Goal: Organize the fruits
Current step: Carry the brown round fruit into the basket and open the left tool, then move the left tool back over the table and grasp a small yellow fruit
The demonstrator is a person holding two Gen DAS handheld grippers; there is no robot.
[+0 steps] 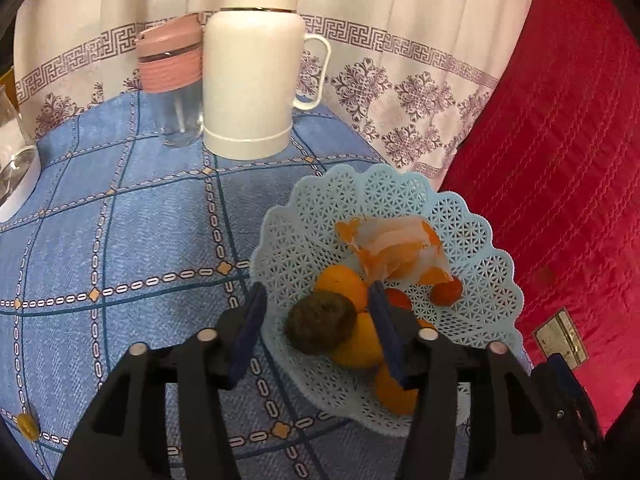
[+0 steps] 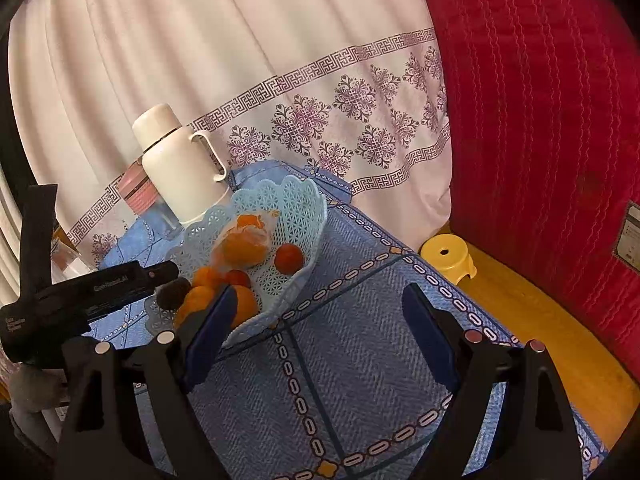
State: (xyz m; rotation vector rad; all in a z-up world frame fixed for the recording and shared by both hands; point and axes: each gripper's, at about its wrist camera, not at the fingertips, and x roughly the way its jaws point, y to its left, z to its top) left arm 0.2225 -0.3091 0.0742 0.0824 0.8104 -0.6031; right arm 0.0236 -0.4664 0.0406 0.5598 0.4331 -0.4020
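Observation:
A light blue lattice basket (image 1: 460, 216) stands at the right edge of the blue checked tablecloth (image 1: 120, 240). It holds several oranges (image 1: 344, 284), a brown fuzzy kiwi (image 1: 320, 326), two red tomatoes (image 1: 446, 292) and a clear bag of orange pieces (image 1: 396, 248). My left gripper (image 1: 316, 290) is open over the basket's near left side. The kiwi rests on the oranges between its blue pads, with a gap on each side. My right gripper (image 2: 320, 296) is open and empty above bare cloth, to the right of the basket (image 2: 296, 200).
A white thermos jug (image 1: 252, 80) and a pink-lidded clear bottle (image 1: 172, 72) stand at the back. A glass (image 1: 16, 160) is at far left. A small yellow-brown bit (image 1: 28, 426) lies on the cloth near left. Right of the table: red quilted fabric (image 1: 560, 160) and a yellow stool (image 2: 448, 256).

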